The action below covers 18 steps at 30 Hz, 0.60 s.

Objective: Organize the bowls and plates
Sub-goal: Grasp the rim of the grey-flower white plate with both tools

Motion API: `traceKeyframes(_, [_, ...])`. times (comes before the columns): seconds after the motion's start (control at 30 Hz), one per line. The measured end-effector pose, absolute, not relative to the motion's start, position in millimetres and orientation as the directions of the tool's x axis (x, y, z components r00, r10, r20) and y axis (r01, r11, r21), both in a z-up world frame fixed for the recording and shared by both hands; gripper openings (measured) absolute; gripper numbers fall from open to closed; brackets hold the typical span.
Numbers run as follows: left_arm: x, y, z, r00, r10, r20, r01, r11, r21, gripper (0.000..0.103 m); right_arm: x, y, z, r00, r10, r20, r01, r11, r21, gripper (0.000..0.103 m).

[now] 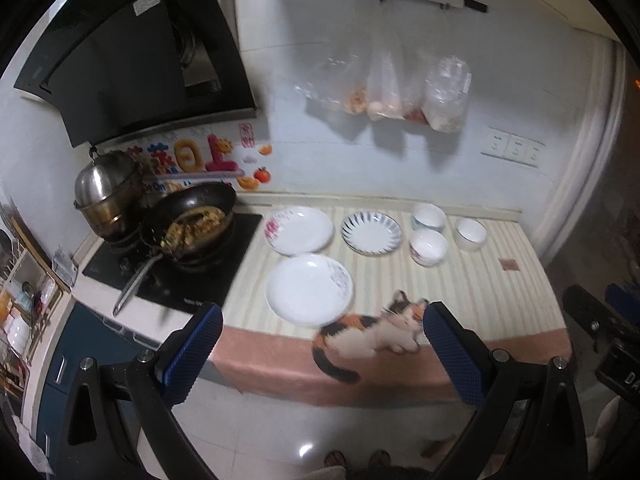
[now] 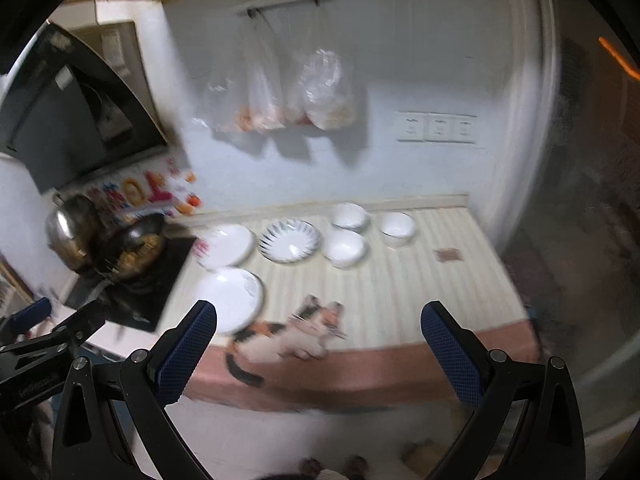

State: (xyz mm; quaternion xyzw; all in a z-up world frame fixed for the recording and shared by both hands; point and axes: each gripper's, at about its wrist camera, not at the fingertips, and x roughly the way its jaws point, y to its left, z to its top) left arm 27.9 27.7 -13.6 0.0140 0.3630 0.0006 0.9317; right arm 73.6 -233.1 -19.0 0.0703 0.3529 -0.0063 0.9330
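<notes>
1. The left gripper (image 1: 322,328) hangs in the air in front of the surface (image 1: 480,280), its blue-padded fingers (image 1: 192,356) spread wide with nothing between them.
2. The right gripper (image 2: 318,330) is likewise held off the surface's front edge, jaws wide apart and empty; the view is motion-blurred.
3. On the striped cloth (image 1: 380,280) sit three plates, all empty: a pink-flowered plate (image 1: 299,230) at the back next to the stove, a blue-striped plate (image 1: 371,233) just to its right, and a white plate with a grey pattern (image 1: 310,290) nearer the front edge.
4. To the right of the plates are three white bowls, all empty: a back bowl (image 1: 429,217), a front bowl (image 1: 428,247) that appears to touch it, and a far-right bowl (image 1: 471,233) standing apart.
5. A printed calico cat (image 1: 372,332) decorates the cloth's front; the grey-patterned plate's rim overlaps its back.
6. On the black stove (image 1: 192,276) a dark wok (image 1: 192,220) holds yellowish cooked food, with a lidded steel pot (image 1: 106,192) beside it.
7. Clear plastic bags (image 1: 400,88) with food inside hang on the wall from a rail above the bowls.
</notes>
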Motion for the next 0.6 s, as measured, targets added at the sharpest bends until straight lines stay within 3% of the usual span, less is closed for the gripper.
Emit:
traceKeyframes(0.2, [89,71,-65,0.728,0.101,-0.678,-0.050,0.994,0.094,0.103,136,-222,-87,0.659,0.134,-0.740,0.044,0.975,0.216,0.103])
traceKeyframes(0.6, [253,134,-234,0.445,0.128,-0.886,-0.143,0.987,0.070,0.103,337,-164,-301,0.355,0.288,-0.889,-0.039,0.955,0.294,0.102])
